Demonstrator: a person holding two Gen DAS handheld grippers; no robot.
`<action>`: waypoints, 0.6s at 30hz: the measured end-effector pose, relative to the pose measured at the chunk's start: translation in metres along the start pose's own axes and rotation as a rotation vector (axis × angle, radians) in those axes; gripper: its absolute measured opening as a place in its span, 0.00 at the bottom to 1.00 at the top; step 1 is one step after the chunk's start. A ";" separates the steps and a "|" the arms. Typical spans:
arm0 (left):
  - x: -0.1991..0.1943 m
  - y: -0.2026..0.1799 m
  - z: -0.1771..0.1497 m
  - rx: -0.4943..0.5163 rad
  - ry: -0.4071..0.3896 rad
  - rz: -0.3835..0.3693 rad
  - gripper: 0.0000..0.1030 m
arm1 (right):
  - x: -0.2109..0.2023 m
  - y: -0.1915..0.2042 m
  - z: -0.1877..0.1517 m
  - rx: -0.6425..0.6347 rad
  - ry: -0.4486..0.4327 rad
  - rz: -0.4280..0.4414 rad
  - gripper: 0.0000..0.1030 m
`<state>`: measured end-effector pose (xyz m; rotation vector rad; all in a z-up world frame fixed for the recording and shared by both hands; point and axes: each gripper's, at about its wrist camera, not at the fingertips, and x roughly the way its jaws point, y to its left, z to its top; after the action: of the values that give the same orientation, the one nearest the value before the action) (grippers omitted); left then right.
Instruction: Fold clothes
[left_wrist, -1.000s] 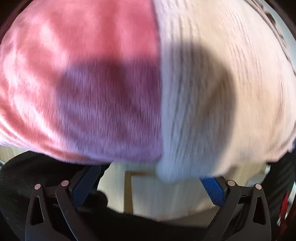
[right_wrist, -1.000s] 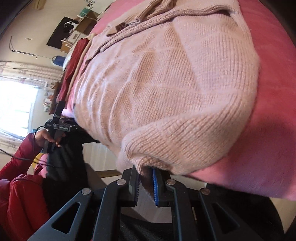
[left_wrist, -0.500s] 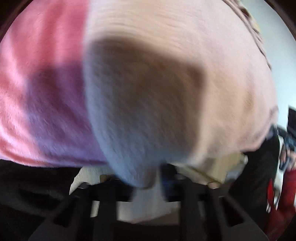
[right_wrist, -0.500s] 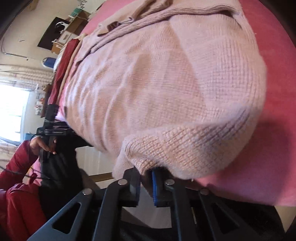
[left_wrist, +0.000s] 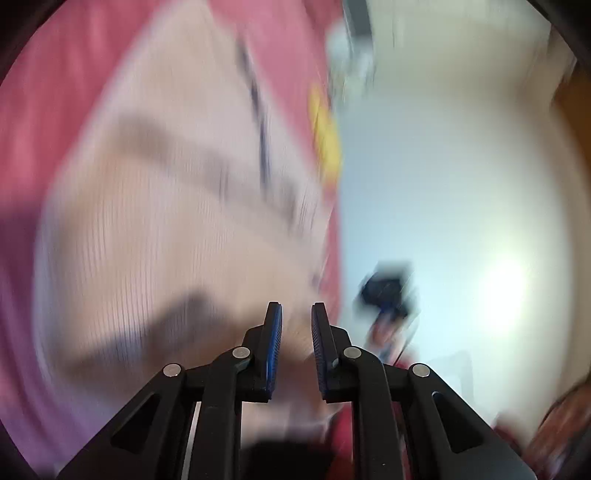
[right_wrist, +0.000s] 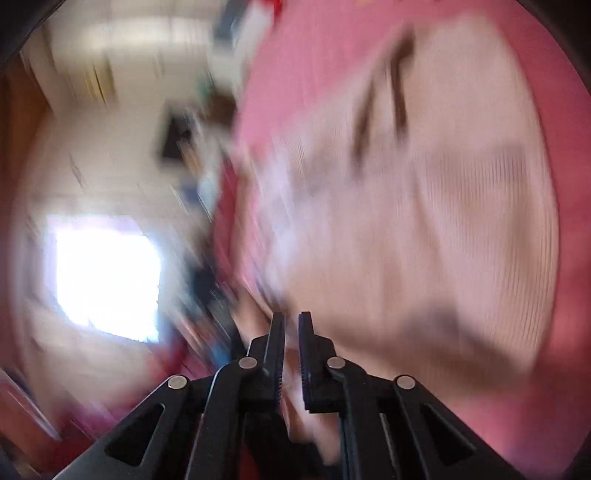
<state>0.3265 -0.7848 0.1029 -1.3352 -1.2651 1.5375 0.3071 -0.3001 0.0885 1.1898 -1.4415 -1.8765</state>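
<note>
Here, view by view.

Left wrist view, tongs: the left tongs (left_wrist: 296, 314) have their blue-padded jaws a narrow gap apart; pale fabric shows behind the gap, but the blur hides whether any is pinched, so I cannot tell if they grip.
Left wrist view, garment: the pale pink knitted sweater (left_wrist: 177, 221) fills the left half, spread over a pink bedcover (left_wrist: 55, 74); dark streaks cross it near the top, too smeared to name.
Left wrist view, background: a light wall (left_wrist: 443, 166) on the right, with a dark blurred shape low against it that may be the other tool; I cannot confirm.

Right wrist view, tongs: the right tongs (right_wrist: 291, 321) stand nearly together, a thin slit between the jaws; pinkish material lies behind the slit, so a hold on the knit is possible but not shown.
Right wrist view, garment: the sweater (right_wrist: 424, 229) lies to the right on the bedcover (right_wrist: 314, 55).
Right wrist view, background: a bright window (right_wrist: 107, 273) at left.

Judgement: both tools point along one edge of the knit, likely to carry it over as a fold; heavy blur suggests fast motion.
</note>
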 end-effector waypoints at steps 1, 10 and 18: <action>-0.016 0.016 0.037 -0.099 -0.100 -0.009 0.17 | -0.006 -0.019 0.023 0.092 -0.093 0.013 0.07; 0.044 -0.045 0.003 0.446 0.079 0.454 0.73 | 0.023 0.022 -0.007 -0.370 0.164 -0.527 0.27; 0.043 -0.067 -0.016 1.017 0.486 0.660 0.78 | 0.064 0.082 -0.131 -0.935 0.456 -0.678 0.27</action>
<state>0.3281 -0.7236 0.1570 -1.2939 0.3294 1.7247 0.3766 -0.4445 0.1354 1.5041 0.1665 -2.0727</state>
